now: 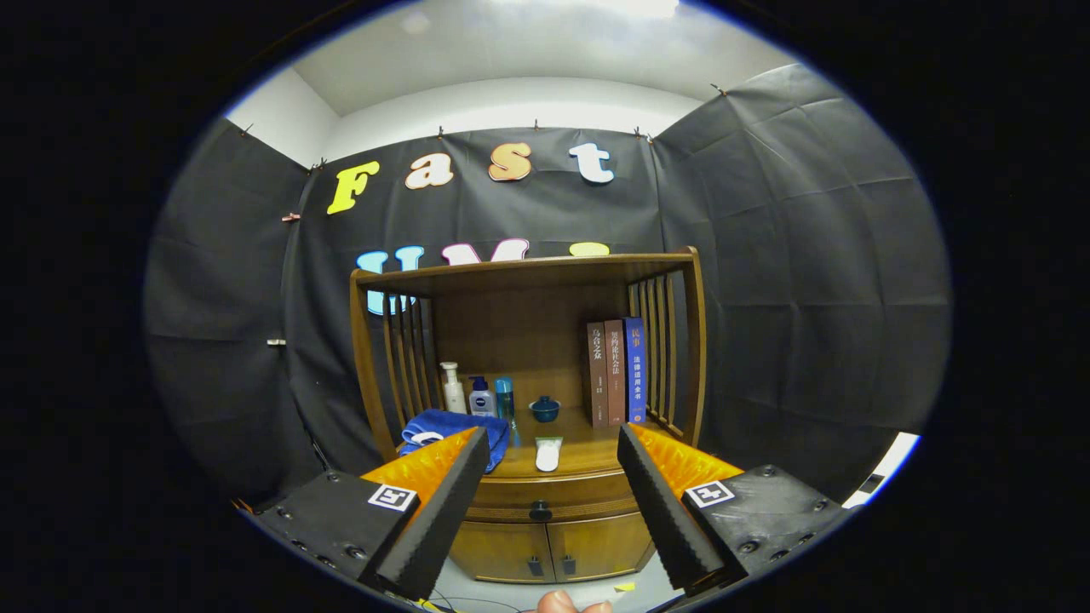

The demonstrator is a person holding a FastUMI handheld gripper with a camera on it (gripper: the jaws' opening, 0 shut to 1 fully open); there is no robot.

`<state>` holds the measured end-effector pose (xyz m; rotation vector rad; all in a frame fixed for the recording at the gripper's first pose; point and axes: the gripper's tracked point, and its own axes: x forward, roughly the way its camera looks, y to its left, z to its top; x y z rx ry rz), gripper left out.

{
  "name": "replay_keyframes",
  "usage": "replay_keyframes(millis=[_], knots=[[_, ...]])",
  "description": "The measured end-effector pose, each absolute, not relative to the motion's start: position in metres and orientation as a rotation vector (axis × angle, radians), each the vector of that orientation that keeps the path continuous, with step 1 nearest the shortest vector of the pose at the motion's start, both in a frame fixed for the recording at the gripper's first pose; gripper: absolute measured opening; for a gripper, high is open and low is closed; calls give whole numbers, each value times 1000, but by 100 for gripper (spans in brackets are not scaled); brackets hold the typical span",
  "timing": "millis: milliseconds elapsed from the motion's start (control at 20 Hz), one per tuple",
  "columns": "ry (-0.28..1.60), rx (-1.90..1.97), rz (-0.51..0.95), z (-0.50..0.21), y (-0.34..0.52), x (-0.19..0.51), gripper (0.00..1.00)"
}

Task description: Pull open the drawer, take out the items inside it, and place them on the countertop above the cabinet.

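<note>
A wooden cabinet stands ahead against the booth wall. Its drawer is shut, with a dark round knob at its middle. The countertop above it carries a white tube and a blue towel. My gripper is open, some way back from the cabinet, and the knob sits between the two fingers, beyond them. Nothing is held between the fingers.
On the countertop stand a white pump bottle, a small blue-capped bottle, a teal bottle, a small blue lidded cup and three upright books. Two lower doors sit under the drawer. A person's fingertips show below.
</note>
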<state>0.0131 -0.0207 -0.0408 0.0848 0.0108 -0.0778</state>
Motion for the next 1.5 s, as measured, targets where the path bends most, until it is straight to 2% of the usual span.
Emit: replay_keyframes(millis=[1500], knots=[[-24, 40, -59, -33, -3, 3, 99]])
